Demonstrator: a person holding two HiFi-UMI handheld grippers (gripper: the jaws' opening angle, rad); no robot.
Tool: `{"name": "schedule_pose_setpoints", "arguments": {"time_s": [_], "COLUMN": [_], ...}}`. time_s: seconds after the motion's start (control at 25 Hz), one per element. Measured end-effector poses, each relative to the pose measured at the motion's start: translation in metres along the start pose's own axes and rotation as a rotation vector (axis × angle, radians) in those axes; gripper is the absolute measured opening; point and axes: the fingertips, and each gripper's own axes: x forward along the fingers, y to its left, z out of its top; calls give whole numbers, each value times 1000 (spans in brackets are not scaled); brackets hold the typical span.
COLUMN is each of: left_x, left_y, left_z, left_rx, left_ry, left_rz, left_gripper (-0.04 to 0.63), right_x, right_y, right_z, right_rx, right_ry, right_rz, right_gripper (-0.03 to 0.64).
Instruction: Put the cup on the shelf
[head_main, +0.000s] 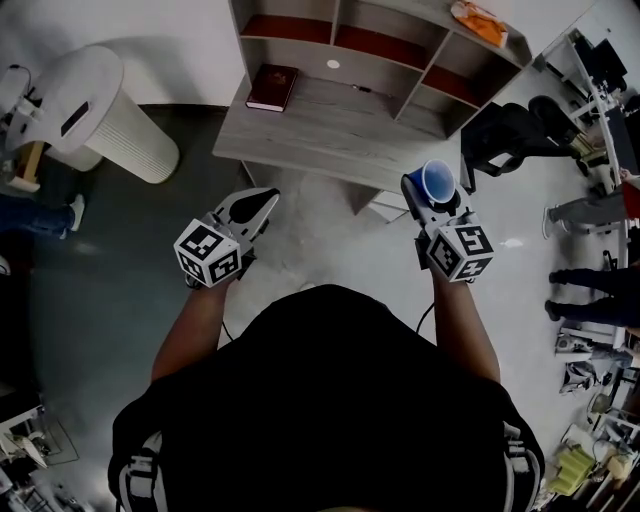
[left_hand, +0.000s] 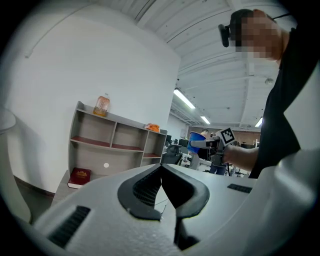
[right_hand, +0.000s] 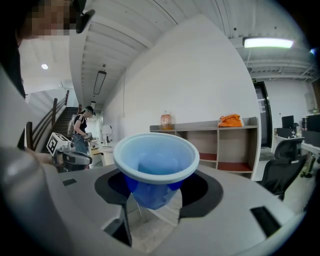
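One blue cup (right_hand: 154, 165), pale rim, gripped by right gripper (right_hand: 155, 197) fingers; left gripper (left_hand: 161, 172) fingers clenched empty

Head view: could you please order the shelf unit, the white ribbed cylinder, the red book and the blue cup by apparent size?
1. Shelf unit, clearly largest.
2. White ribbed cylinder.
3. Red book and blue cup look about alike; the cup is nearer the camera, so I would not rank them.
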Motion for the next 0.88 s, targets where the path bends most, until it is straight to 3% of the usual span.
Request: {"name": "schedule_pose_setpoints", "arguments": {"time_s": [0.88], "left_x": [-49], "left_y": [34], "left_z": [1], "left_rx": [-16], "left_ry": [-29], "left_rz": [81], "left_gripper": [18], "right_x": [42], "right_y": [31], "right_z": [19], "right_rx": [-25], "right_ry": [-22], "right_rz": [51], "right_gripper": [252]}}
